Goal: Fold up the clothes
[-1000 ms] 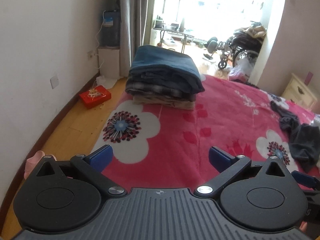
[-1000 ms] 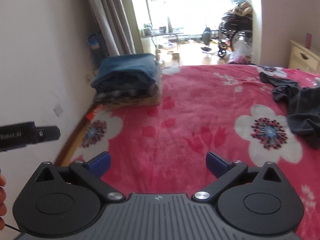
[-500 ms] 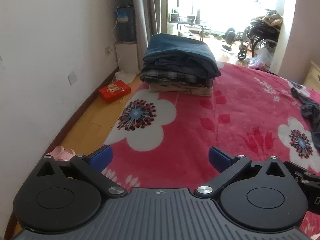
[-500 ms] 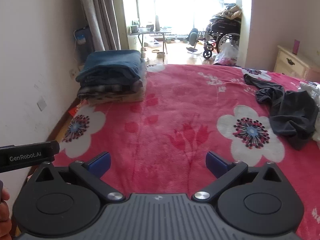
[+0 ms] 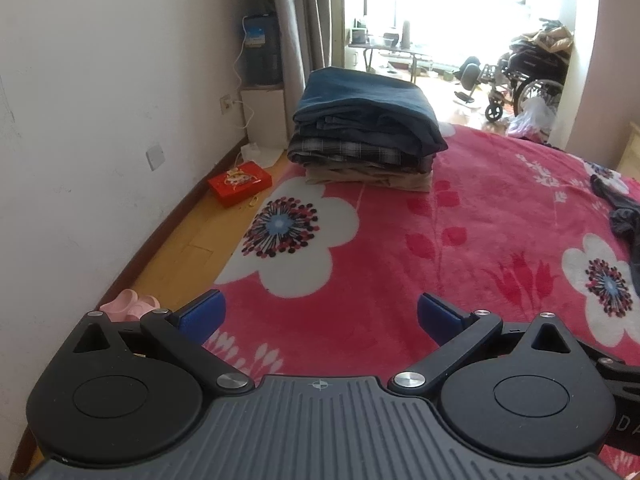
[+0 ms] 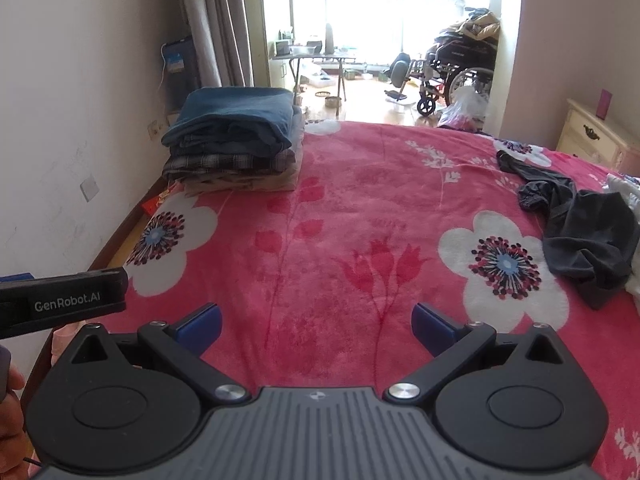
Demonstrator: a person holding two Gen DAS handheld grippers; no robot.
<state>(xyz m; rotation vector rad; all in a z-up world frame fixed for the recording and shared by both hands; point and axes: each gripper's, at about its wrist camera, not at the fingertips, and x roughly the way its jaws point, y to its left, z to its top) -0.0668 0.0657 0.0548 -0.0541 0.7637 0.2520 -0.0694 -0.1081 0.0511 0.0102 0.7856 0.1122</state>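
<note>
A stack of folded clothes (image 5: 366, 128), dark blue on top, plaid and tan below, sits at the far left corner of the bed; it also shows in the right wrist view (image 6: 236, 136). A crumpled dark grey garment (image 6: 576, 224) lies unfolded at the bed's right side, and its edge shows in the left wrist view (image 5: 624, 220). My left gripper (image 5: 320, 316) is open and empty above the red floral blanket (image 5: 400, 260). My right gripper (image 6: 316, 322) is open and empty over the blanket (image 6: 360, 240). The left gripper's body (image 6: 60, 304) shows at the right wrist view's left edge.
A white wall (image 5: 100, 120) runs along the left, with a strip of wooden floor (image 5: 188, 248), a red box (image 5: 239, 182) and pink slippers (image 5: 130, 308). A wheelchair (image 6: 456, 76) and a table (image 6: 312, 60) stand beyond the bed. A cream nightstand (image 6: 596, 140) is at the right.
Both grippers have pulled back and turned slightly left: the folded stack has shifted right in the left wrist view. Both stayed open and empty.
</note>
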